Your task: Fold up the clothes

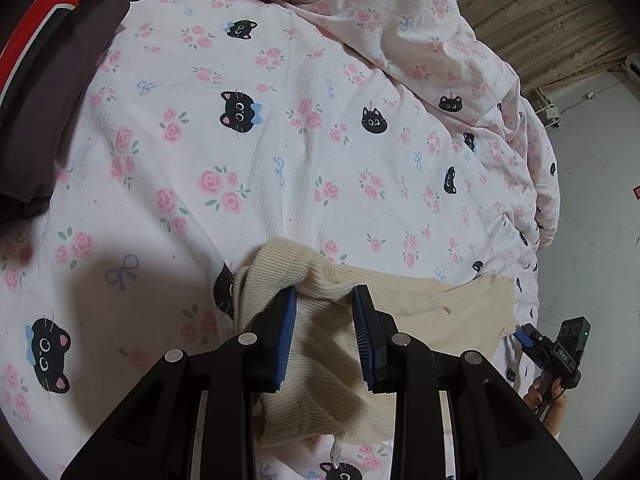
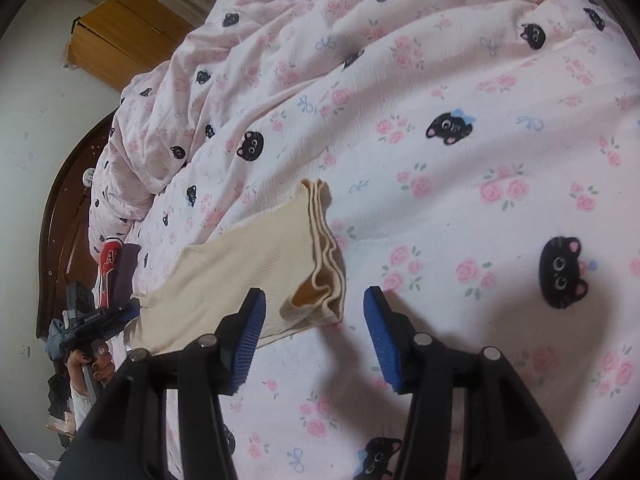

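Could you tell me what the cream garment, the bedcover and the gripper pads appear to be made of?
Cream garment: a ribbed knit, soft and matte, with fine parallel ribs; fibre unclear.
Bedcover: likely a crinkled cotton-type woven cloth, matte, printed with roses and cat faces.
Gripper pads: probably rubber or soft plastic, blue, with a ridged face.

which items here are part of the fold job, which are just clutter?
Job:
- cream knit top
- left gripper, gripping the top
- right gripper, open beside the top's hem

Clutter:
- cat-print duvet
- red garment
- dark garment
- wooden cabinet
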### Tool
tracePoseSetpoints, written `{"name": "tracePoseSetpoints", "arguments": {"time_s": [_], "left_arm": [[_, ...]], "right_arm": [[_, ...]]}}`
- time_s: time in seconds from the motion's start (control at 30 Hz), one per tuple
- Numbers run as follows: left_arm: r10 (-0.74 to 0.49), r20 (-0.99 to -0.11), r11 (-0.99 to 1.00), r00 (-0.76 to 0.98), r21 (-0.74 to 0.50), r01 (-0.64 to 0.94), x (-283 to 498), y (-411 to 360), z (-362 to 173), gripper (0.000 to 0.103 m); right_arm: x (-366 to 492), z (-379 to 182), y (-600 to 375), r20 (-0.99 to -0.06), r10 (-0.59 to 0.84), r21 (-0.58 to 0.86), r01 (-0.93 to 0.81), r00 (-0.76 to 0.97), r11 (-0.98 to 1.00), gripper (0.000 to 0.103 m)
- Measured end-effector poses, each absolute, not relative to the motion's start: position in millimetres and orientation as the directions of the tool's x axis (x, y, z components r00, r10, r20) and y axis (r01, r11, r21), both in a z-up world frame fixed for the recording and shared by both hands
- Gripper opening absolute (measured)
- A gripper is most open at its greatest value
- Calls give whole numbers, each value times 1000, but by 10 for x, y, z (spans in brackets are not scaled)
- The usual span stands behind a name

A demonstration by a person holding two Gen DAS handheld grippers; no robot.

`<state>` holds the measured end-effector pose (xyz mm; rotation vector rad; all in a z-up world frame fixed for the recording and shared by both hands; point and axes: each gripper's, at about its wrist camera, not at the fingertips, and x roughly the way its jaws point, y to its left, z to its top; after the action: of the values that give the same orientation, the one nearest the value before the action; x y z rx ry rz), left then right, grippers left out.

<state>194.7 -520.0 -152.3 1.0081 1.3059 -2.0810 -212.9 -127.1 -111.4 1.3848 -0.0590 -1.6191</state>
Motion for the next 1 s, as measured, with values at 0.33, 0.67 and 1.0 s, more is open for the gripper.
{"name": "tracePoseSetpoints", "arguments": {"time_s": [0.33,0.67,1.0], "left_arm": [[-14,-788,-427,-615,-551,716,1958,-5196,-1520,25],[-14,-786,-428,-618,-554,714,1965,-5197,-1510,25],[-7,-763,-442,-647,-578,687,2045,-5152,-1426,25]], "right_arm": [[-2066,-1288,-1439,-751,-641,590,599,160,-542,9],[-2138,-1301,-1326,-787,-602,551,592,134,-588,9],[-1979,-1168,-1356,-817,-570,471,673,89,-570,36]]}}
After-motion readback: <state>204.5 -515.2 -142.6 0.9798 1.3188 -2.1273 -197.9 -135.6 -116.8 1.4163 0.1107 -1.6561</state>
